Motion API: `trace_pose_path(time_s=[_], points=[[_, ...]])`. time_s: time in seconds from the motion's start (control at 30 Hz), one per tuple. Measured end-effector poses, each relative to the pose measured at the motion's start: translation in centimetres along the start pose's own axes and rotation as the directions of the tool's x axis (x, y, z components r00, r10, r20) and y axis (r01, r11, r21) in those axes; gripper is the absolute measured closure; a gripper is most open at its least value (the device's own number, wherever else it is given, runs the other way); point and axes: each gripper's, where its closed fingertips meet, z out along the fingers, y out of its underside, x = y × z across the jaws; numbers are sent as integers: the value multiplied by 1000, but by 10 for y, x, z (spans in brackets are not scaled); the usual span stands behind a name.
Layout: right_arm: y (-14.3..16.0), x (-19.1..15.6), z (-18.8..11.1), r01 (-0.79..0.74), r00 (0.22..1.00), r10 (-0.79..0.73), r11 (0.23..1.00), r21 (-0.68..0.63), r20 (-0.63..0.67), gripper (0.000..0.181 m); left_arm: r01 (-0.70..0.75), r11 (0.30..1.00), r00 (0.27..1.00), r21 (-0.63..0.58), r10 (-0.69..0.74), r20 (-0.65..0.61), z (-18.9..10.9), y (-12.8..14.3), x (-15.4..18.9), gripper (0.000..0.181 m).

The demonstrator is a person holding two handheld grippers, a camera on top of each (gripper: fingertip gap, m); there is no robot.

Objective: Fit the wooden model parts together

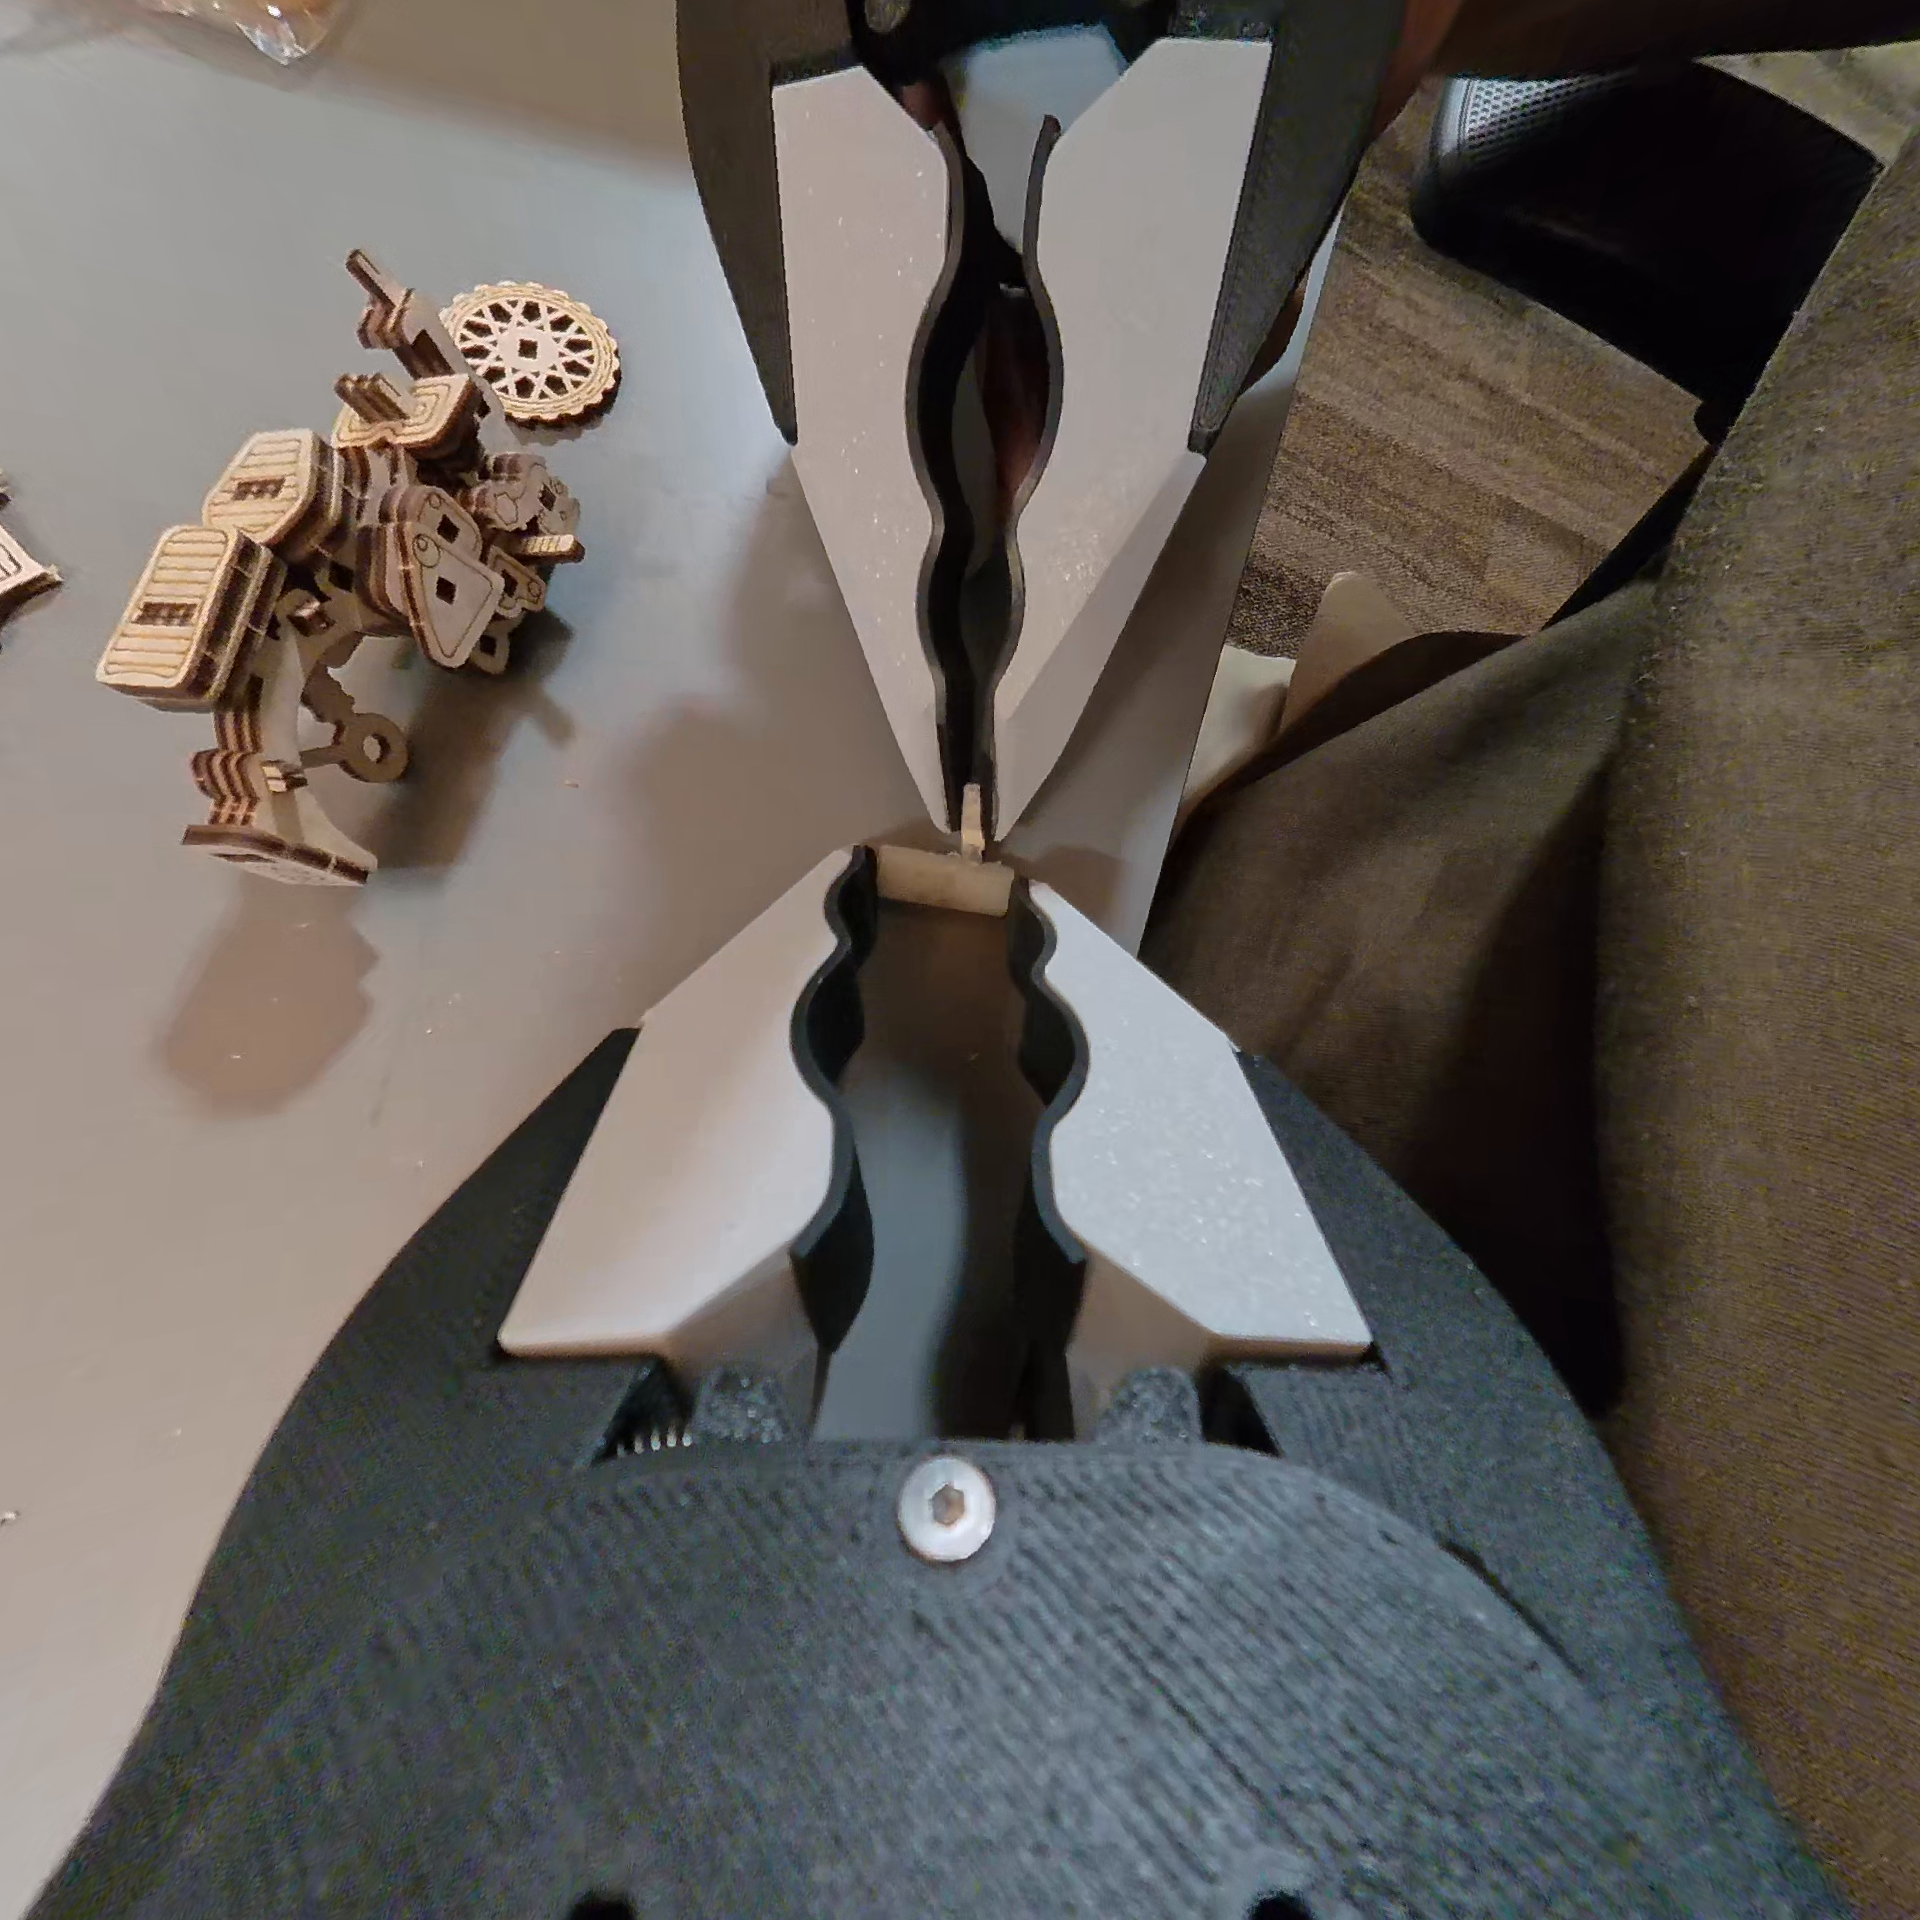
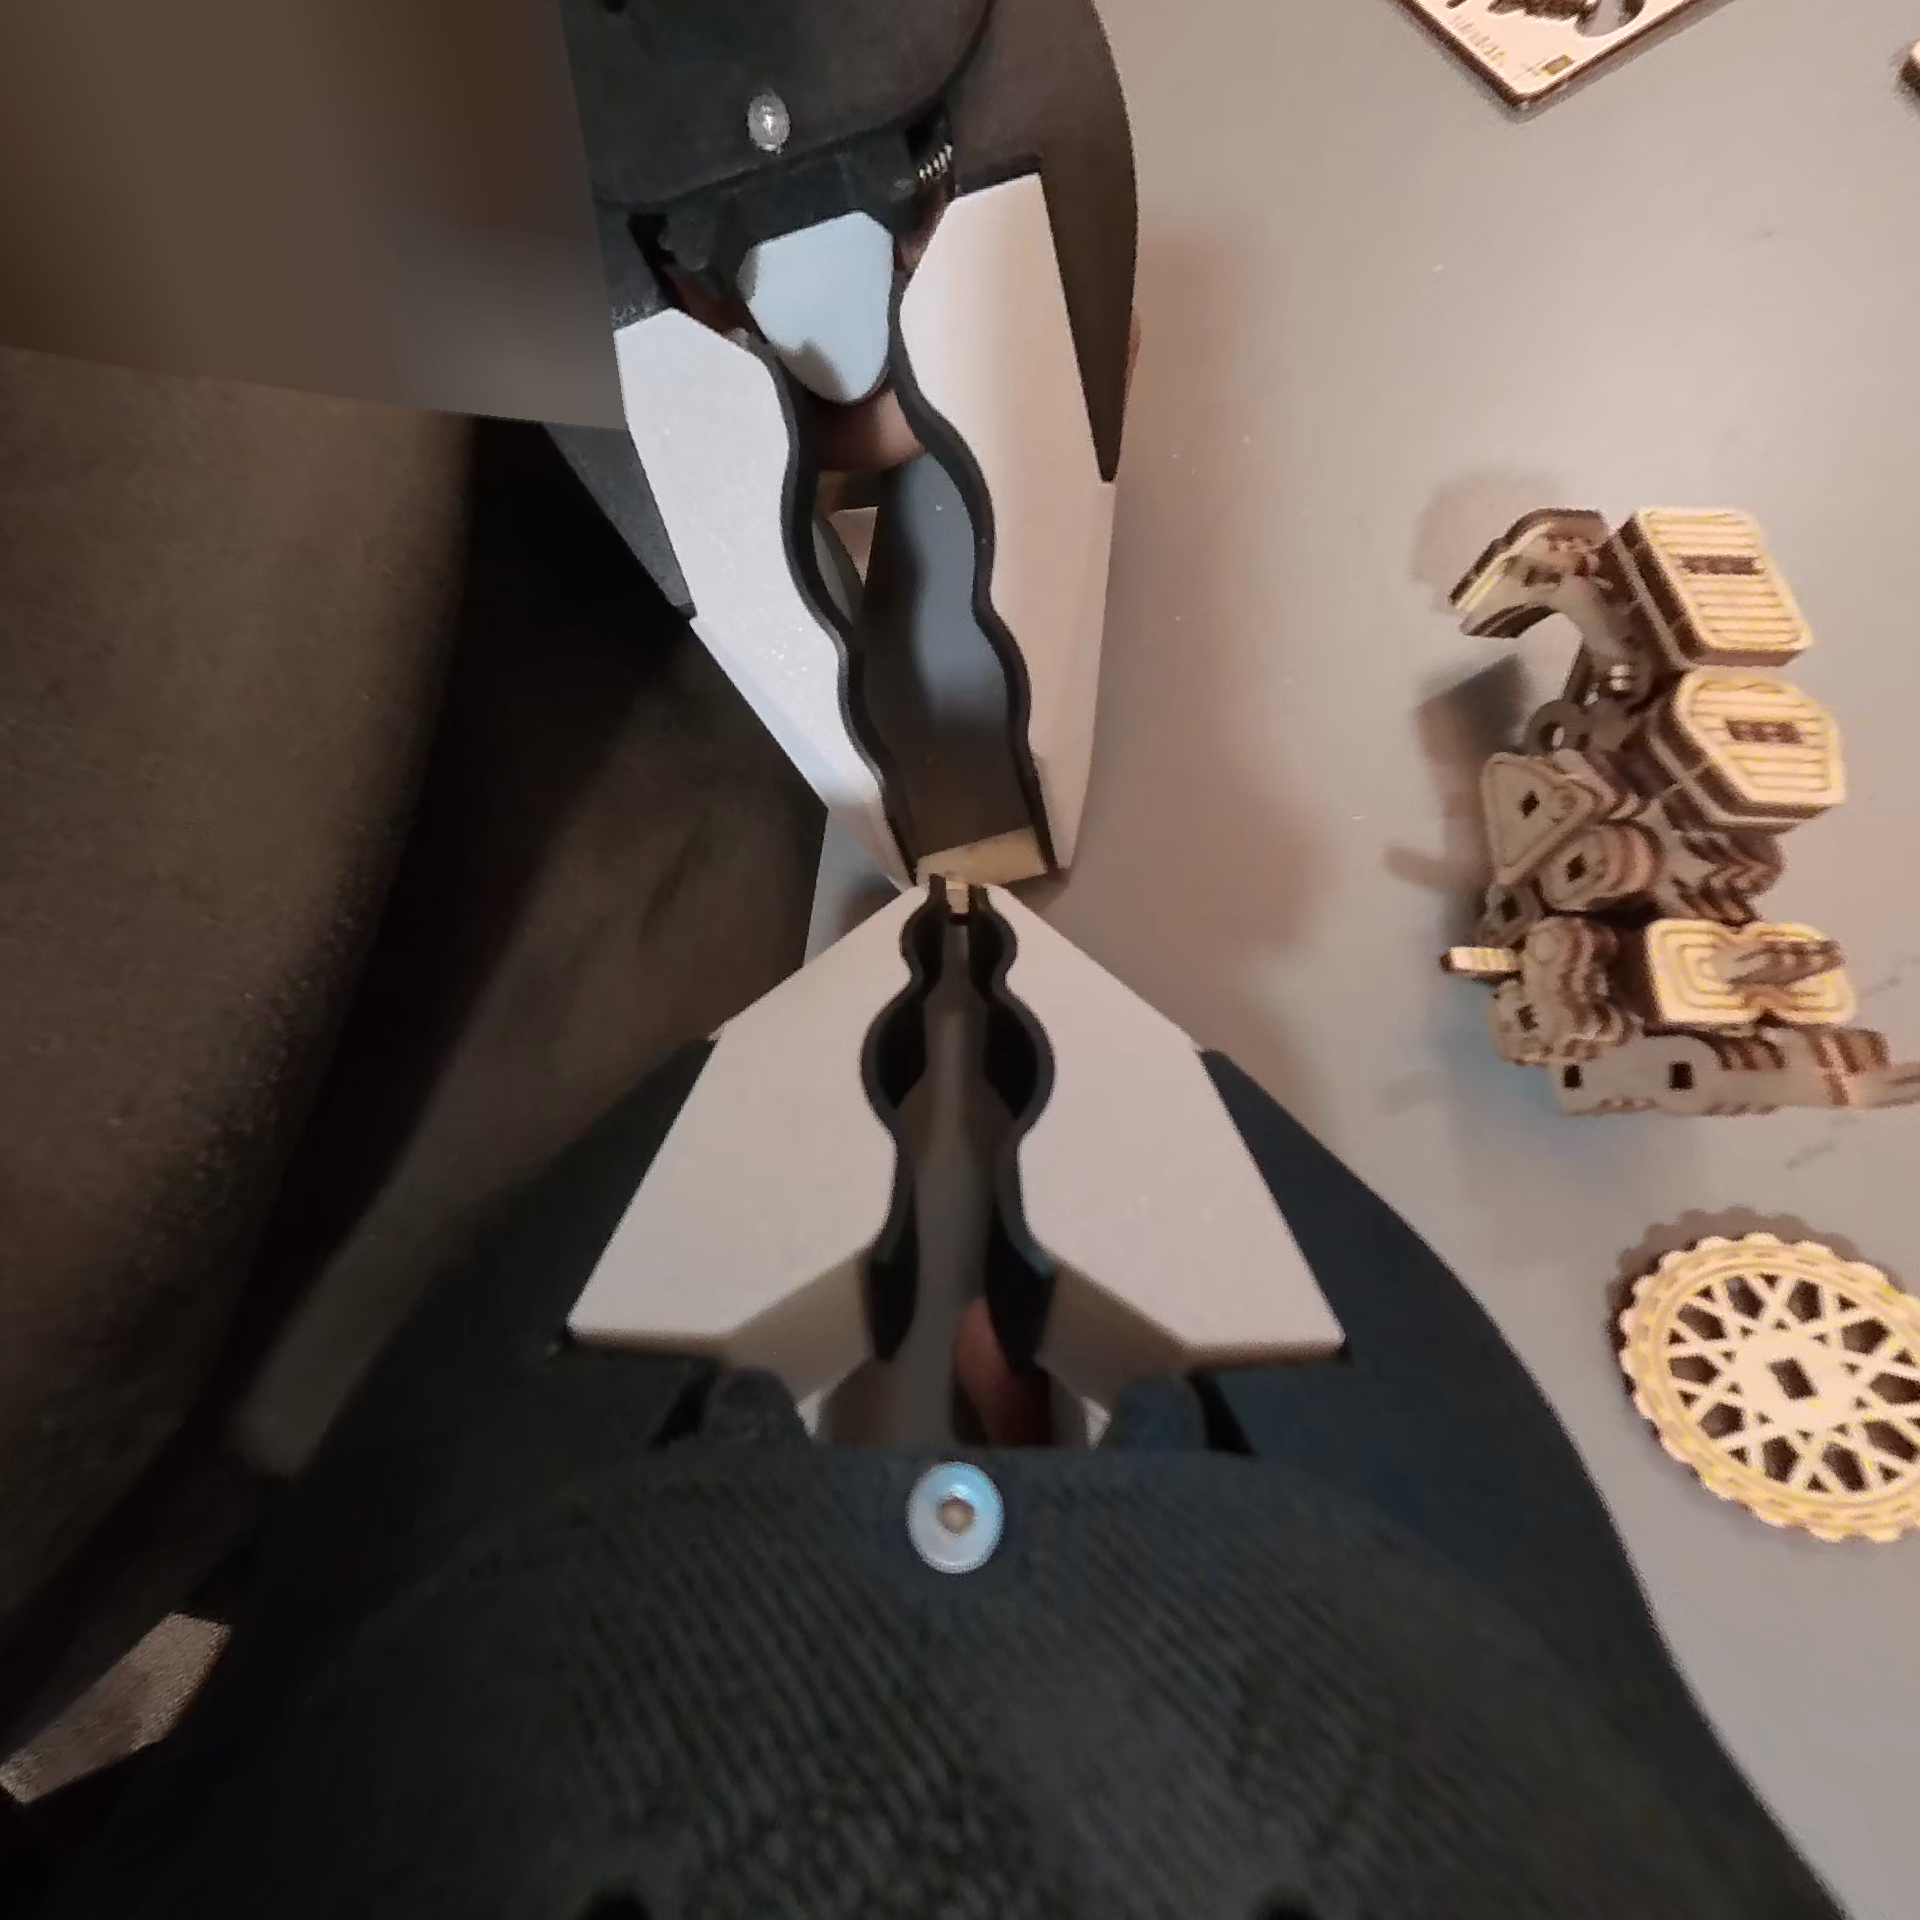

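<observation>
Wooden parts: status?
Left gripper shut on flat wooden piece. Right gripper shut on small peg. Tips meeting, nothing between.

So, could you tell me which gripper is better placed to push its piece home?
The right gripper, probably: it pinches the thin peg end-on at the wider block, which the left gripper braces crosswise. Whether the parts touch yet is unclear.
</observation>
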Motion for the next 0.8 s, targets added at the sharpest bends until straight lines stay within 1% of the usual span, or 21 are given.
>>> trace_pose_path(time_s=[0.4, 0.8], points=[[0, 3, 0, 13, 999, -13, 1000, 7, -38, 179, -4, 1000, 1000, -4, 4, 0, 0, 0, 0, 154], [-1, 4, 0, 3, 999, -3, 1000, 10, -45, 179, -9, 1000, 1000, -11, 9, -4, 0, 0, 0, 154]])
